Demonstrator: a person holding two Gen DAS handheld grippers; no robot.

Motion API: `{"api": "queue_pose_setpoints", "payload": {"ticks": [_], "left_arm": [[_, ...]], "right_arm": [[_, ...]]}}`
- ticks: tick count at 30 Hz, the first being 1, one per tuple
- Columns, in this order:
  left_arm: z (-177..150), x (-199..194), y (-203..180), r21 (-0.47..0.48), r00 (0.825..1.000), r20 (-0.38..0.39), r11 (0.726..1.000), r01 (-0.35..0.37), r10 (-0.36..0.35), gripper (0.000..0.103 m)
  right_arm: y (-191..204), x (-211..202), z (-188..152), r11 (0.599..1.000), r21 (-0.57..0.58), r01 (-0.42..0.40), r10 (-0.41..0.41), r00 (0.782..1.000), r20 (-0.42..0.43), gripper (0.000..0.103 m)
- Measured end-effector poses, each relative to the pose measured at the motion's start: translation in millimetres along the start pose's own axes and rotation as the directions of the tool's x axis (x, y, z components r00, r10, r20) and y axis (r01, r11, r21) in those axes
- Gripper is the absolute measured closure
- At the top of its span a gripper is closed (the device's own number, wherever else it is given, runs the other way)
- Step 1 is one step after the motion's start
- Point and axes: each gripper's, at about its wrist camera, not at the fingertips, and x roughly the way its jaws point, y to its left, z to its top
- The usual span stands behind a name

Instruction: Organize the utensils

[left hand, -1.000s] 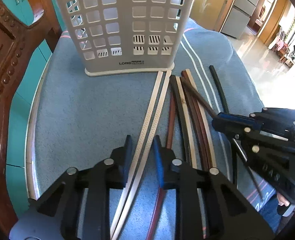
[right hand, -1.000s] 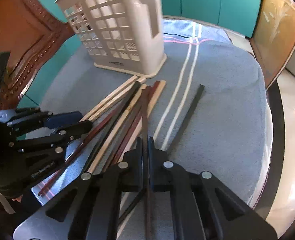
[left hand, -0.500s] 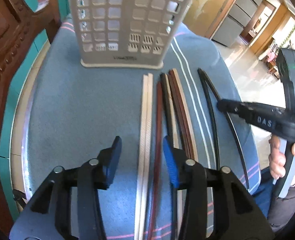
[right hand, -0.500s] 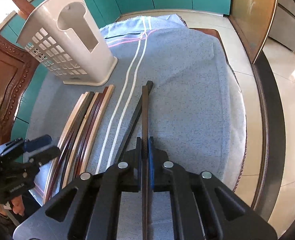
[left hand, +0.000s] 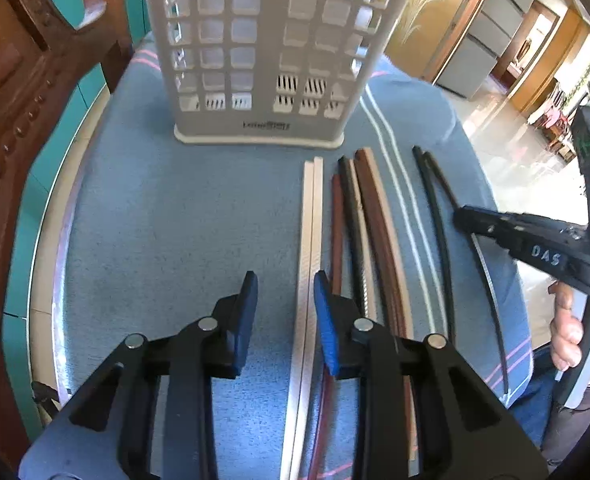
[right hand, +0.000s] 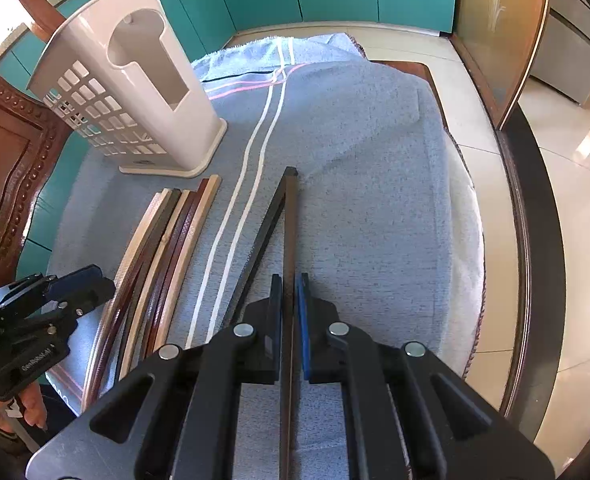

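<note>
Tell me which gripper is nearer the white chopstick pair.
Left. The left gripper straddles the white chopstick pair, jaws closing with the pair between them, not yet pinched. The right gripper is off past the brown sticks, shut on a black chopstick.

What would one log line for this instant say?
left gripper: closing around white chopstick pair | right gripper: shut on dark chopstick | utensil holder: upright

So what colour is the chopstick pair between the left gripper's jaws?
Cream-white chopstick pair, clearest in the left wrist view.
</note>
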Motion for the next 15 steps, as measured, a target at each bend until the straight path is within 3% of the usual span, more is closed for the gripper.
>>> {"api": "queue_pose_setpoints", "payload": {"ticks": [8, 11, 15], "left_arm": [[1.7, 6.7, -11.9, 0.014, 1.000, 0.001, 1.000, -0.008, 0.008, 0.073], [0.4, 3.9, -5.6, -0.004, 1.000, 0.004, 1.000, -0.009, 0.009, 0.082], [-1.9, -0.5, 5.8, -0.029, 1.000, 0.003, 0.999, -0.020, 0.020, 0.080]], "right_arm": [[1.1, 2.4, 0.0, 1.000, -0.002, 0.008, -0.008, 1.000, -0.001, 0.095], [1.0, 2.6, -0.5, 1.000, 0.001, 0.006, -0.006, 1.000, -0.001, 0.094], [1.4, 2.7, -0.9, 1.000, 0.000, 0.008, -0.008, 1.000, 0.000, 0.094]]}}
